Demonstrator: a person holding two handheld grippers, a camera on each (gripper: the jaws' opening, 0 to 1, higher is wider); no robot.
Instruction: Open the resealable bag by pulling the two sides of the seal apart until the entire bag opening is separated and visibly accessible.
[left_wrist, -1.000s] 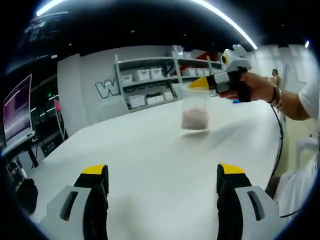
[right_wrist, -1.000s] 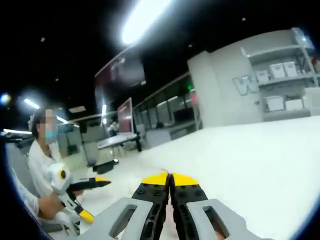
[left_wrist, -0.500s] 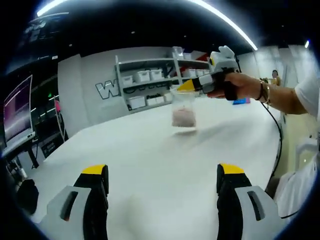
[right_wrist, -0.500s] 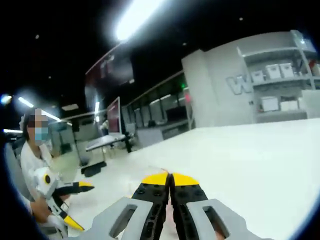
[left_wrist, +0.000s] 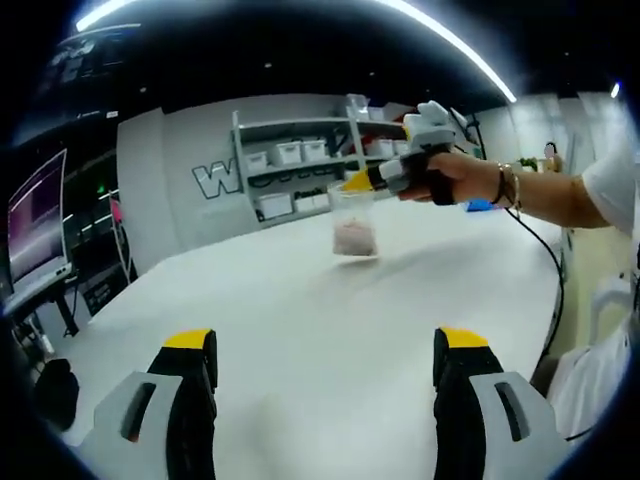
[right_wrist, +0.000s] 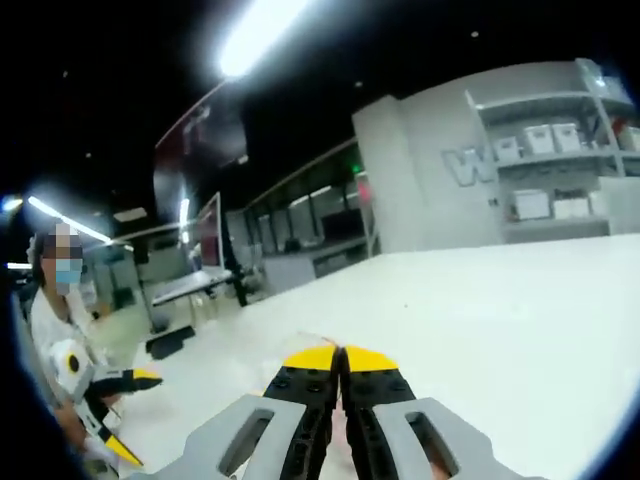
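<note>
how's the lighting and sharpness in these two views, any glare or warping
Left gripper view: sharp enough, with fisheye bending of the ceiling light strip and the shelves; the resealable bag casts a soft shadow on the white table. Right gripper view: a ceiling light blooms into glare, the background is soft, and the right gripper is crisp.

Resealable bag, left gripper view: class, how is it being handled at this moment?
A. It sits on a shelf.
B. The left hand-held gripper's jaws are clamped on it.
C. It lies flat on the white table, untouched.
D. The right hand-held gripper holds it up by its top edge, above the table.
D: the right hand-held gripper pinches the top of the resealable bag, which hangs above the white table.
</note>
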